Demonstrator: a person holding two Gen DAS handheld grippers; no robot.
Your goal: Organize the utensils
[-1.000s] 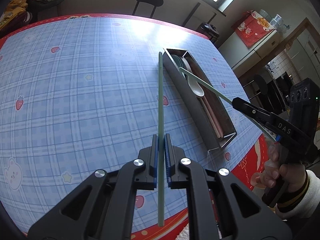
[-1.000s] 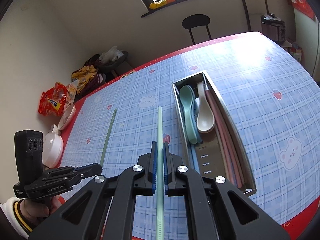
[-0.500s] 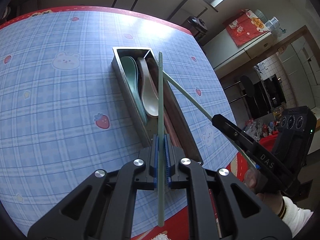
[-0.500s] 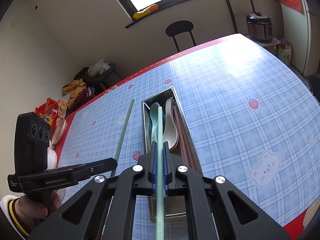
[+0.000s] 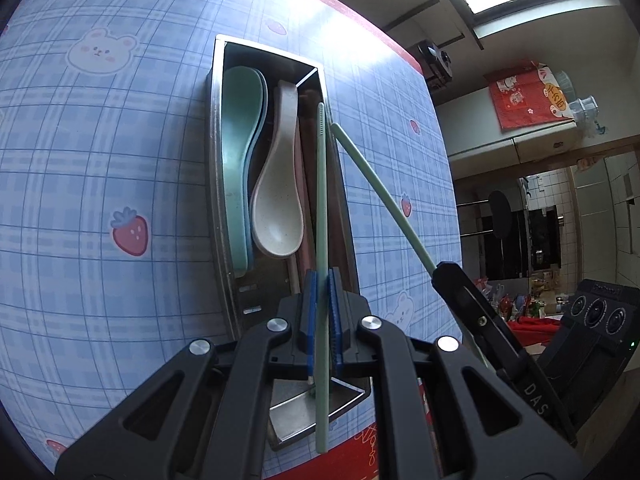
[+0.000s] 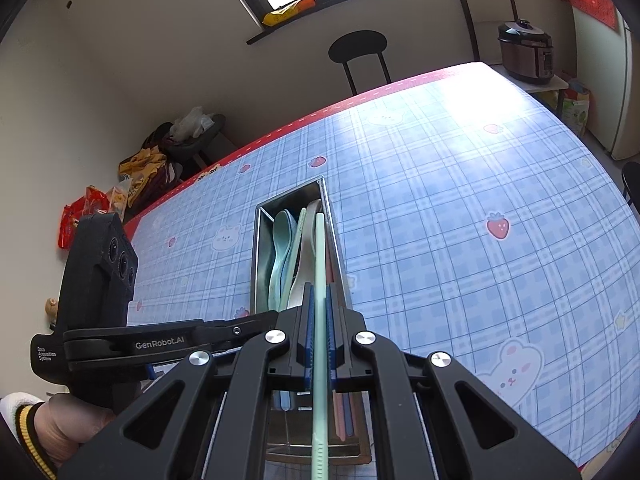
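Note:
A long metal utensil tray (image 5: 216, 208) (image 6: 256, 264) lies on the blue plaid tablecloth. It holds a teal spoon (image 5: 236, 152), a cream spoon (image 5: 276, 208) and pink chopsticks (image 5: 306, 232). My left gripper (image 5: 321, 280) is shut on a green chopstick (image 5: 321, 184) held lengthwise over the tray's right side. My right gripper (image 6: 317, 292) is shut on a second green chopstick (image 6: 320, 256), also held above the tray; this chopstick shows in the left wrist view (image 5: 376, 192), angled over the tray's right rim.
The table (image 6: 460, 208) has a red border. A black chair (image 6: 358, 50) stands beyond its far edge. A rice cooker (image 6: 526, 50) sits at the far right, and snack bags (image 6: 80, 216) lie off the table's left side.
Both grippers have moved with their chopsticks from beside the tray to right over it and lower; the tray now fills the middle of both views.

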